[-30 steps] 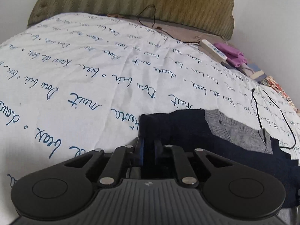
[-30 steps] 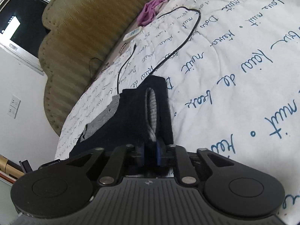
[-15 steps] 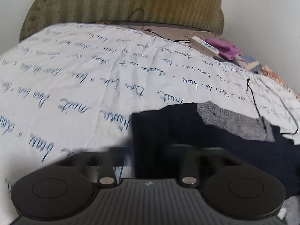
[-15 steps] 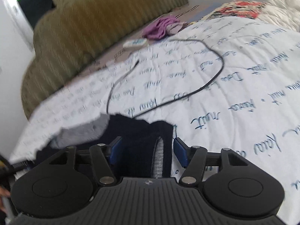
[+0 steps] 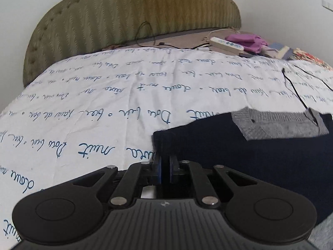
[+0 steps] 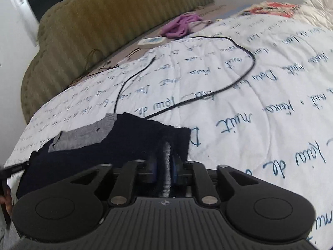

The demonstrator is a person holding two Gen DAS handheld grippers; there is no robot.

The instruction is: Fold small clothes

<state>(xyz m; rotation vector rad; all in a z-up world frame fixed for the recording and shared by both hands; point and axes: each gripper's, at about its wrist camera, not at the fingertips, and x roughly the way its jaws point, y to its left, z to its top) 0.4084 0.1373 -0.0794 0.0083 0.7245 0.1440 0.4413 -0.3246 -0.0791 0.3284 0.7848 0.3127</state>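
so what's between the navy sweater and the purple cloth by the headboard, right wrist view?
Printed sheet with a black cable looping across it, between navy sweater and purple cloth.

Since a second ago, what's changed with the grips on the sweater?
The right gripper opened half a second ago and has shut again on the sweater. The left gripper is shut on the sweater's corner as it was a second ago; between, blur hides it. Both views now sit lower and look further up the bed. The cable and remote lie unmoved.

The navy sweater (image 5: pixel 239 162) runs off-frame (right edge); distant bedspread lettering (image 5: pixel 208 62) seems unreadable.
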